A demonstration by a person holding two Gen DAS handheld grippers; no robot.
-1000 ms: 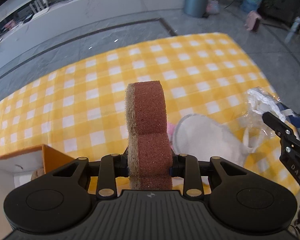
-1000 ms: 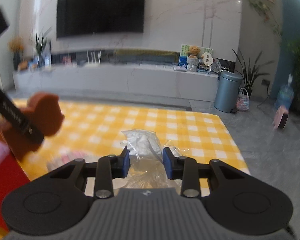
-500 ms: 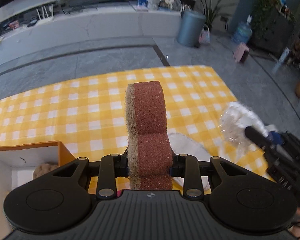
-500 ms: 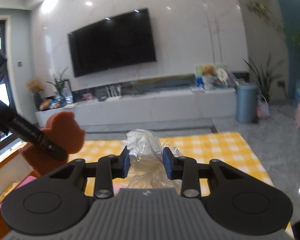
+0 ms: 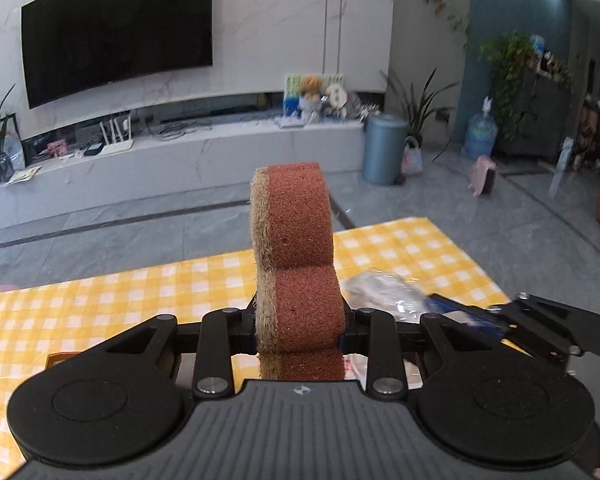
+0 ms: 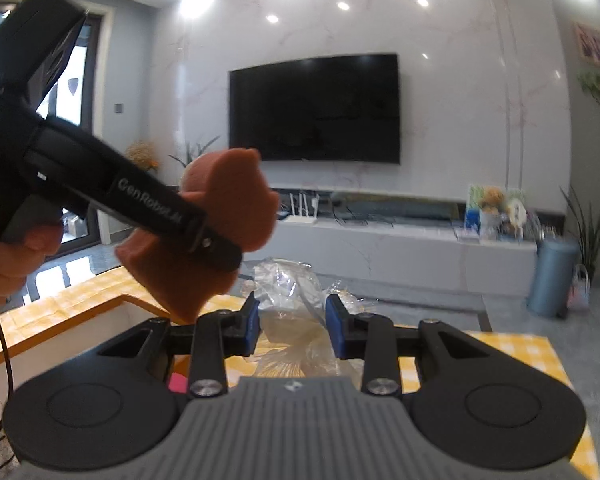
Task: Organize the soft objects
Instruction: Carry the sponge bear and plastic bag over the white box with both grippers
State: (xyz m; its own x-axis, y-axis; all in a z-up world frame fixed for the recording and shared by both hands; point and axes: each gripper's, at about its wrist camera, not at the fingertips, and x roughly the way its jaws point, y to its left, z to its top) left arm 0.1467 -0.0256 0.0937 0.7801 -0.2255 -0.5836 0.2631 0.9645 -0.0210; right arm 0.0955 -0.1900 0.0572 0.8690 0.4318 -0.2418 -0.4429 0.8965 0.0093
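My left gripper [image 5: 300,334] is shut on a red-brown sponge [image 5: 296,248] with a tan fibre backing, held upright high above the yellow checked tablecloth [image 5: 100,304]. The sponge also shows in the right wrist view [image 6: 220,240], clamped by the left gripper [image 6: 216,246]. My right gripper [image 6: 293,326] is shut on a clear plastic bag [image 6: 288,288] with white soft material inside. The bag [image 5: 384,292] and the right gripper [image 5: 460,316] show at the right of the left wrist view. An orange-rimmed box [image 6: 112,308] with a white inside lies below the sponge.
The tablecloth ends at its far edge with grey floor beyond. A white TV bench [image 5: 180,160], a wall TV [image 5: 116,32], a blue-grey bin [image 5: 382,148] and plants stand far behind. Something pink [image 6: 178,382] shows under the right gripper.
Both grippers have risen and tilted upward, so the views now show the room rather than the table. The left gripper with the sponge has moved closer to the right gripper, above the box.
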